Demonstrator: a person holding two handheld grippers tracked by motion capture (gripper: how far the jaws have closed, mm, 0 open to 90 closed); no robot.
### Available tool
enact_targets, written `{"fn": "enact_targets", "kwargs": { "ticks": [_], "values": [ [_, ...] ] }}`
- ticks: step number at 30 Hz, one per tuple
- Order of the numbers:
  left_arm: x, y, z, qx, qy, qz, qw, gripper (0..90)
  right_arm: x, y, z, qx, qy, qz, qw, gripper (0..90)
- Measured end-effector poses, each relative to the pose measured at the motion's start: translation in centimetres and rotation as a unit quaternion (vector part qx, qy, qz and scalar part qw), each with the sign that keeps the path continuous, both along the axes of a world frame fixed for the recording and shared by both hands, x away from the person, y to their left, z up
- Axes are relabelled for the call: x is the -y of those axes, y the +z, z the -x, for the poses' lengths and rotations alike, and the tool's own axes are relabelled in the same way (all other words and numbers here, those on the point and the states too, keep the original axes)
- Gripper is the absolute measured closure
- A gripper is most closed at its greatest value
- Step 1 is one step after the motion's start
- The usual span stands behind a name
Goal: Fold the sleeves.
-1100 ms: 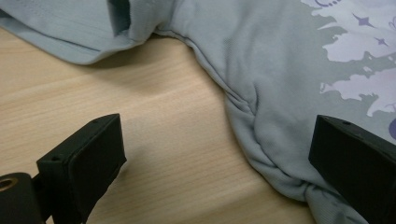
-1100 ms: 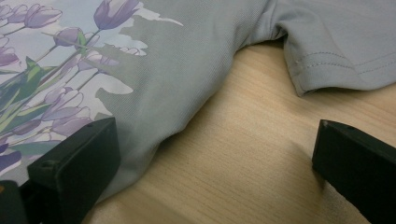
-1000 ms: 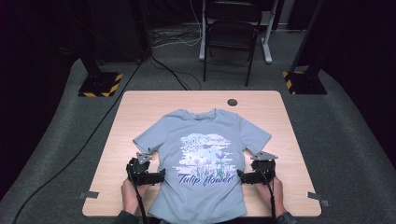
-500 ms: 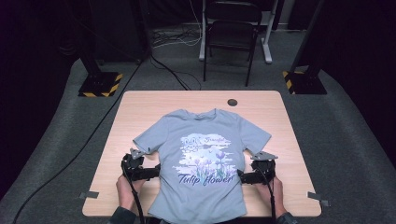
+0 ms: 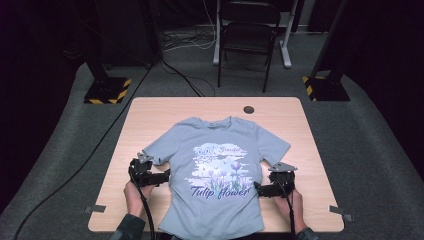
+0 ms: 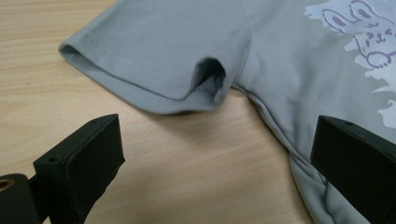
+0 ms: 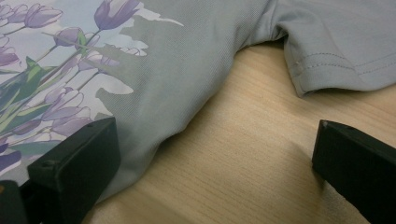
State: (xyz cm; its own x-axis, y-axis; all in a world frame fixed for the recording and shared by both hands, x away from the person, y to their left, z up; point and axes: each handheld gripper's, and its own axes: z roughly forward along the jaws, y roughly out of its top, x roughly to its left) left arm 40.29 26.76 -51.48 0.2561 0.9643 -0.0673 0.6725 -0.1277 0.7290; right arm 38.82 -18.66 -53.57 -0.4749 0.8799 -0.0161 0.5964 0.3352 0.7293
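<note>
— Where's the shirt (image 5: 216,170) relative to you?

— Flat on the table (image 5: 150,112), collar away from me, hem at the near edge, so it runs lengthwise front to back. My left gripper (image 5: 161,177) sits at its left side seam under the sleeve (image 6: 140,60); my right gripper (image 5: 260,188) is at the right seam.

— Holding anything?

— No. Both are spread wide, each with one jaw over cloth and one over wood. Neither is nearer; each side edge lies inward from its gripper.
</note>
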Motion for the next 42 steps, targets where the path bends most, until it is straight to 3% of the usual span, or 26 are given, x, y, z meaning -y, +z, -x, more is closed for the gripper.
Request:
{"fn": "enact_targets", "kwargs": {
  "ticks": [14,28,42],
  "values": [
    [0.1,0.8,-1.7,0.006,0.002,-0.006,1.0,2.2,0.0,0.0,0.0,0.0,0.0,0.0,1.0,0.0],
    [-0.7,1.5,-3.1,0.011,0.017,0.003,0.9998,2.2,0.0,0.0,0.0,0.0,0.0,0.0,1.0,0.0],
    [-1.4,1.5,-4.9,0.003,0.028,0.009,0.9996,2.2,0.0,0.0,0.0,0.0,0.0,0.0,1.0,0.0]
  ]
}}
